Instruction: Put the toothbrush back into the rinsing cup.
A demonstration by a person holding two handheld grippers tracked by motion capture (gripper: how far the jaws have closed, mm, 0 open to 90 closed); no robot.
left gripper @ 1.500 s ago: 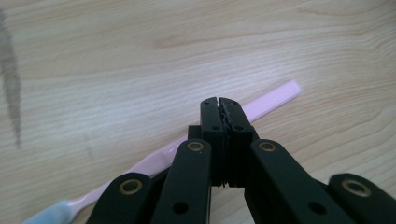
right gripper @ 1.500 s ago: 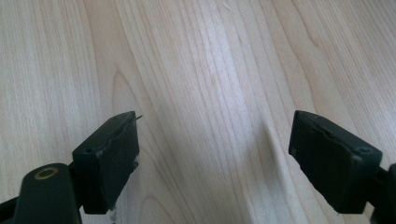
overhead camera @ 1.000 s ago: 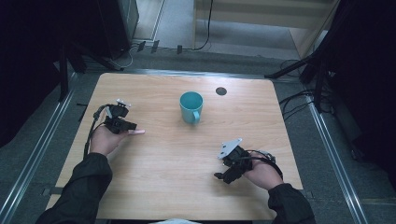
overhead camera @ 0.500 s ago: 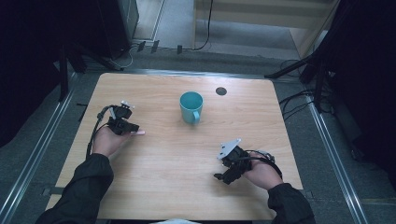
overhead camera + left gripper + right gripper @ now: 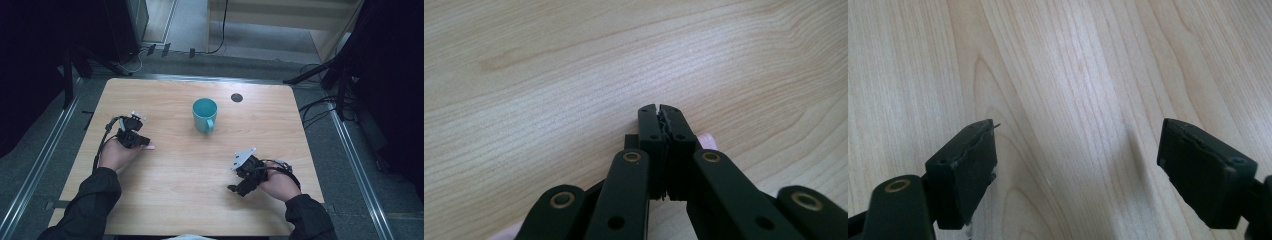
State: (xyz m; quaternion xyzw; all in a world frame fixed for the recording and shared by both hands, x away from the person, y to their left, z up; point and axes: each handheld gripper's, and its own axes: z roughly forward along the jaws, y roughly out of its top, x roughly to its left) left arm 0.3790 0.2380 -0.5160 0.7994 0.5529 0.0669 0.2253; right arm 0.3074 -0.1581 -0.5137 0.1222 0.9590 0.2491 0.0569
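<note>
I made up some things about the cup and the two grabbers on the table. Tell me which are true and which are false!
1. The cup is teal. True.
2. The left gripper has its jaws wide open. False: they are pressed shut with nothing between them.
3. The right gripper is open. True.
4. The cup lies tipped over. False: it stands upright on the table.
5. The right gripper holds the cup. False: it is apart from it.

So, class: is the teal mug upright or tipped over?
Upright: the teal mug stands on the table, its round mouth facing up.
</note>
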